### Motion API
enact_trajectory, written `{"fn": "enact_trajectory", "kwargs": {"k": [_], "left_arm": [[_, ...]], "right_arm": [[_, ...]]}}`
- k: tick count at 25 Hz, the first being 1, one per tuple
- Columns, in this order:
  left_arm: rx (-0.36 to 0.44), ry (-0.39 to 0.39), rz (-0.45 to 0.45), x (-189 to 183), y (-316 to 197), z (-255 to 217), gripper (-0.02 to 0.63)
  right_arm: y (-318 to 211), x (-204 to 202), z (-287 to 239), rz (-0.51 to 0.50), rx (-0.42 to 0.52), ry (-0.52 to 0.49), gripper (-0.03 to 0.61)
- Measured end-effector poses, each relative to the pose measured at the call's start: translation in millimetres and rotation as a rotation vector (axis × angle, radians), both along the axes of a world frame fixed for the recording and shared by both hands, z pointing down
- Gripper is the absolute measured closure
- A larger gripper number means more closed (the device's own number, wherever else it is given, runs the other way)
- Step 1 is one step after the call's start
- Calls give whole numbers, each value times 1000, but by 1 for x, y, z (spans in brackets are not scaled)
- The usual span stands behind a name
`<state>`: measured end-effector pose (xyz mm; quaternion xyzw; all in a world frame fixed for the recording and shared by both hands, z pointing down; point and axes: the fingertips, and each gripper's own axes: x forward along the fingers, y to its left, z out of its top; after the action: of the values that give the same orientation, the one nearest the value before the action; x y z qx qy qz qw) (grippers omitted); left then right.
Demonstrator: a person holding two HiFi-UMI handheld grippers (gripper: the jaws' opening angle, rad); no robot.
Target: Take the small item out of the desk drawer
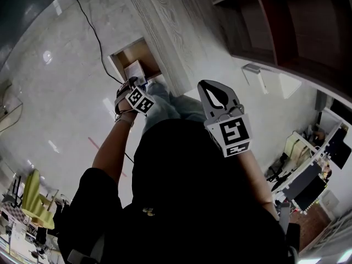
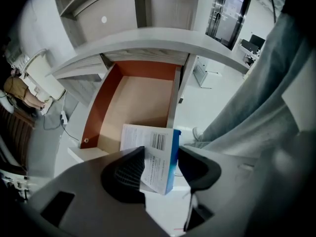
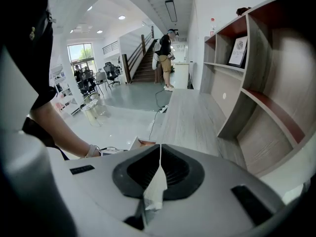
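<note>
The desk drawer (image 2: 133, 102) stands pulled open, with red-brown side walls and a bare pale bottom. A small white box (image 2: 153, 142) with a blue edge and a barcode sits tilted over the drawer's front edge. My left gripper (image 2: 160, 153) has both pads against its sides and is shut on it. In the head view the left gripper (image 1: 132, 84) reaches down to the box (image 1: 135, 70) at the drawer (image 1: 127, 55). My right gripper (image 1: 212, 85) is held up, away from the drawer. Its jaws are shut, with a white scrap at their seam (image 3: 159, 148).
The grey wood desk top (image 3: 197, 117) runs along wall shelves (image 3: 256, 83). A black cable (image 1: 91, 26) crosses the glossy floor left of the drawer. The person's grey trouser leg (image 2: 256, 98) is right of the drawer. A person (image 3: 165, 46) stands far off near stairs.
</note>
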<state>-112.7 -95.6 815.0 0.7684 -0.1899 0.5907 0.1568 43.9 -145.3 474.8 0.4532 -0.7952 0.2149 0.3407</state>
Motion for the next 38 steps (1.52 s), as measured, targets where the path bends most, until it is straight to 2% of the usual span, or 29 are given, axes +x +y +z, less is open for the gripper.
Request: {"fn": "enact_trajectory", "kwargs": {"k": [7, 10, 18, 23, 30, 35, 38], "left_arm": [[100, -15, -61, -7, -8, -32, 485], [129, -13, -113, -11, -14, -46, 515], [203, 31, -258, -21, -17, -103, 517], [259, 107, -355, -20, -17, -154, 517], [365, 218, -437, -9, -17, -232, 517], [423, 374, -506, 3, -15, -289, 517], [453, 425, -516, 8, -10, -319, 517]], "right_arm": [[7, -5, -9, -53, 35, -32, 578], [11, -5, -13, -75, 51, -47, 578], [21, -8, -27, -134, 96, -91, 578], [26, -9, -40, -165, 130, -114, 578], [32, -19, -58, -224, 161, -156, 578], [33, -29, -75, -261, 205, -193, 578], [34, -33, -86, -271, 232, -223, 578]]}}
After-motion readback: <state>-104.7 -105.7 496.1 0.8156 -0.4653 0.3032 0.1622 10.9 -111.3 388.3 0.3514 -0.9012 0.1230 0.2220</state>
